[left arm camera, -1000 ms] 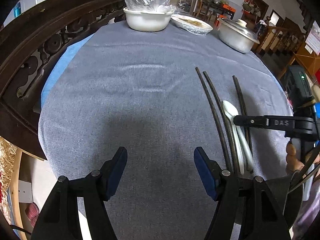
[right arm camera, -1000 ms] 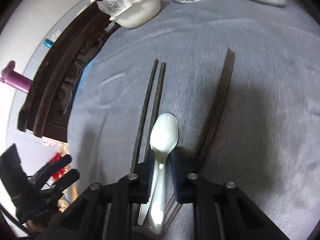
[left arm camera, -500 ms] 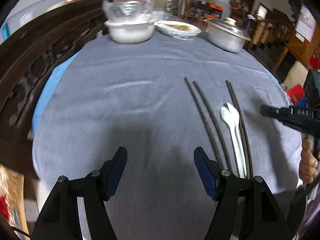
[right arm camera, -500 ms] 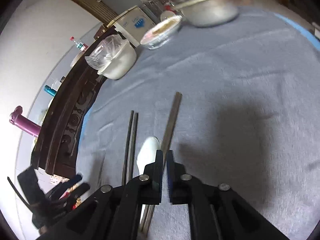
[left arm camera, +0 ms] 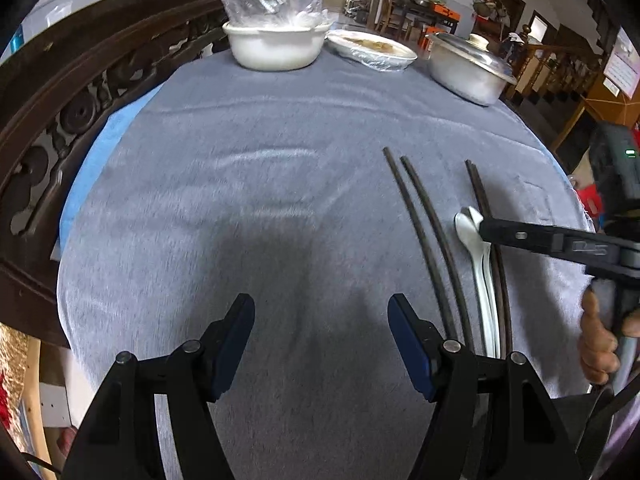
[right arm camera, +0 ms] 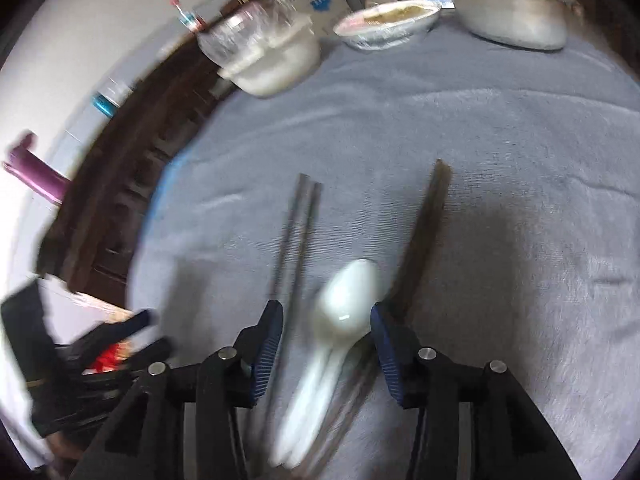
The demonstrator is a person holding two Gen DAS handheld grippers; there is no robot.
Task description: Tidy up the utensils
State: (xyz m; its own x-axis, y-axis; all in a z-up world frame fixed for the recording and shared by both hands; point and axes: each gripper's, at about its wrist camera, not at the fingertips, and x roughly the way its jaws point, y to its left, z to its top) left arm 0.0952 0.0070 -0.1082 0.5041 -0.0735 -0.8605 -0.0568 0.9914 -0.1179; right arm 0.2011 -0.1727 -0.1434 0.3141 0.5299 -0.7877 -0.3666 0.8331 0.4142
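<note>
Right wrist view: right gripper (right arm camera: 326,334) spread wide at lower centre, white spoons (right arm camera: 344,304) lying between its fingers, dark chopsticks (right arm camera: 298,224) either side. Left gripper (left arm camera: 320,330) spread, spoons lower right.

You have two white ceramic spoons (left arm camera: 474,248) nested together, lying flat between a left pair of long dark chopsticks (left arm camera: 428,236) and a right pair of dark chopsticks (left arm camera: 486,216), all roughly parallel on the counter.
</note>
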